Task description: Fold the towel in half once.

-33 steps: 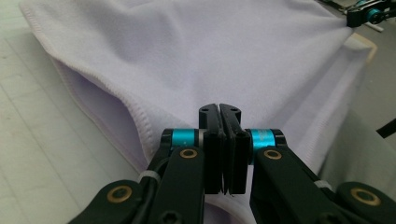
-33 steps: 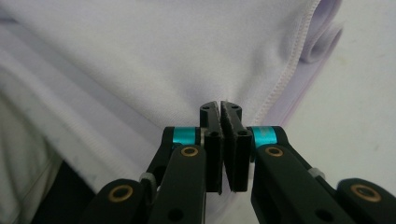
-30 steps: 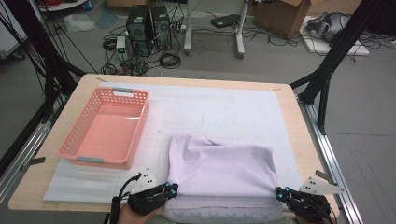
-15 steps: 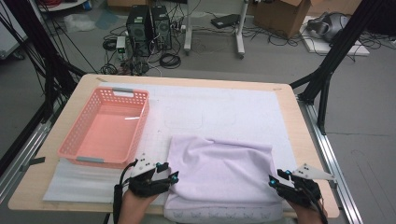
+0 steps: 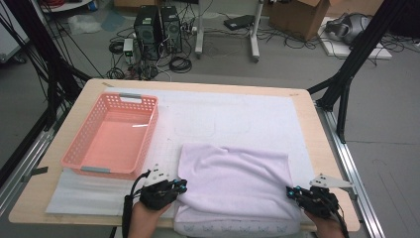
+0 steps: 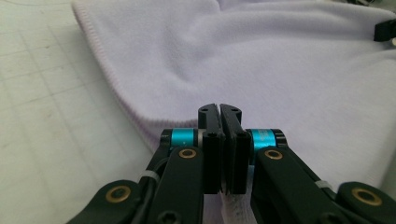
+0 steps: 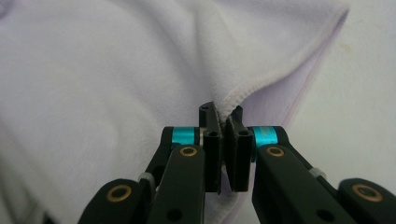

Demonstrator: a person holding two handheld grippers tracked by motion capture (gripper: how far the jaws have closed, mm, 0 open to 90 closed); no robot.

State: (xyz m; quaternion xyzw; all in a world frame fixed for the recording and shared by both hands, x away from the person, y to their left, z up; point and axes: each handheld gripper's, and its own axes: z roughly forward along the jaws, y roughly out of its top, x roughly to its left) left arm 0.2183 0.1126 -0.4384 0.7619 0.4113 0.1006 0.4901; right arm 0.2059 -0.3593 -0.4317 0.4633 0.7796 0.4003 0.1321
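- A lilac towel [image 5: 235,181] lies folded on the near half of the counter [image 5: 317,148], over a white mat [image 5: 228,111], with its long axis running left to right between the two hands.
- The left tongs [image 5: 179,186] sit at the towel's near-left corner. In the left gripper view the left tongs [image 6: 219,109] are pinched together, having just been closing, and a strip of cloth shows low between the jaws, so they appear to grip the towel's edge.
- The right tongs [image 5: 292,191] sit at the near-right corner. In the right gripper view the right tongs [image 7: 223,114] have likewise just been closing and are clamped on a fold of the towel [image 7: 116,74], whose hemmed edge rises out of the jaws.
- From both tongs the body of the towel stretches forward, away from the person, so each hand holds one end of the near edge and neither is nearer to the cloth than the other.
- Which layer each pair grips, the top one alone or the whole stack, is hard to tell from these angles.
- A pink basket [image 5: 111,136] stands empty to the left of the towel, just beyond the left hand [image 5: 143,218], and apart from the cloth.
- Judging from this hold, the next move is probably a lift and carry of the near edge forward over the far edge, a fold across the short axis.
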